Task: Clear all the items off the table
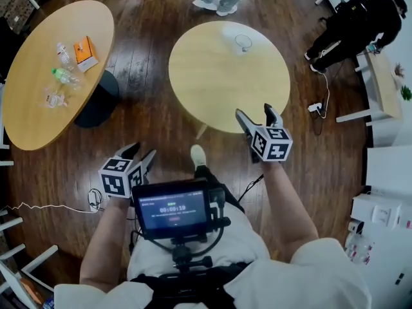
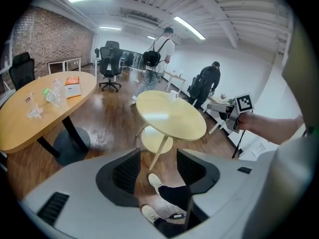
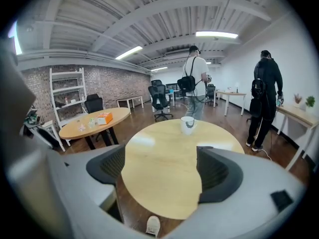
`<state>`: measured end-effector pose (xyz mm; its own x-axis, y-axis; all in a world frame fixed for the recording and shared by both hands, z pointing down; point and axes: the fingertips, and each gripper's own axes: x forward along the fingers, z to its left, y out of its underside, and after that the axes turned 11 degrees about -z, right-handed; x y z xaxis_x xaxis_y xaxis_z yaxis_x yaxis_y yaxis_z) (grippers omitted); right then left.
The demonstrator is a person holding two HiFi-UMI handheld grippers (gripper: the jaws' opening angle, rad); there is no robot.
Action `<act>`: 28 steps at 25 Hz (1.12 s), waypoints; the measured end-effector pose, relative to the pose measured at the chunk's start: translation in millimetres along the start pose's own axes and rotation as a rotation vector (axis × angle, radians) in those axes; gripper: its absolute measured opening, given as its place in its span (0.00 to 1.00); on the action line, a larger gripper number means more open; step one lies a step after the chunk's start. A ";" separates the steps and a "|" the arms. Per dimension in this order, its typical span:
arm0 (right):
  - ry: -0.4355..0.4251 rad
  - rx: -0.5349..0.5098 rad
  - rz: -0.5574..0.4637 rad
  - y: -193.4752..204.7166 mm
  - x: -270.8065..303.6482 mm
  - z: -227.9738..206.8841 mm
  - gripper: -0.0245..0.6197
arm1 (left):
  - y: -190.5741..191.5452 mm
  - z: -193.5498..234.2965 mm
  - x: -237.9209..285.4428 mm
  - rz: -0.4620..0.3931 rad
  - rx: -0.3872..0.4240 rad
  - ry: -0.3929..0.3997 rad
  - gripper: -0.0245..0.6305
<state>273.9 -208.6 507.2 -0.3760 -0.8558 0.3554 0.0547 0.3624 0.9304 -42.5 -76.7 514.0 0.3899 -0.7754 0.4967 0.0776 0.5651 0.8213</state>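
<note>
Right gripper is hovering over the round table edge at 5 o'clock, jaws standing wide apart with nothing between. Cup is sitting near the table's 12 o'clock edge, well apart from it. Left gripper is hanging off-table at 7 o'clock, jaws apart, empty. Bottles and orange box are lying on the oval table at 10 o'clock.

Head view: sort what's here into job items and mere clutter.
Job, likely:
round table
white cup on it
right tongs, open at its near edge

Lying about, for now:
oval table
orange box
plastic bottles
</note>
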 end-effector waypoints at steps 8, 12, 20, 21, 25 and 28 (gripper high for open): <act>-0.019 -0.003 0.019 -15.9 107.3 -55.2 0.75 | -44.6 8.9 56.0 0.019 -0.029 -0.063 0.39; -0.039 -0.008 0.036 -18.0 155.6 -76.8 0.75 | -68.2 10.8 76.6 0.020 -0.041 -0.101 0.39; -0.057 -0.040 0.061 -12.2 251.7 -116.7 0.75 | -99.5 19.3 100.7 0.026 -0.096 -0.167 0.39; -0.064 -0.040 0.064 -8.7 262.0 -118.3 0.75 | -100.1 21.0 99.9 0.029 -0.102 -0.178 0.39; -0.088 -0.049 0.055 2.1 299.5 -122.2 0.75 | -97.7 33.9 97.0 0.030 -0.143 -0.220 0.39; -0.113 -0.073 0.030 5.9 313.8 -118.9 0.75 | -89.6 41.6 94.6 0.065 -0.147 -0.236 0.39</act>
<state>266.3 -518.9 634.8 -0.4746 -0.7967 0.3742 0.1332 0.3553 0.9252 -50.7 -212.4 499.0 0.1754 -0.7709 0.6123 0.1981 0.6369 0.7451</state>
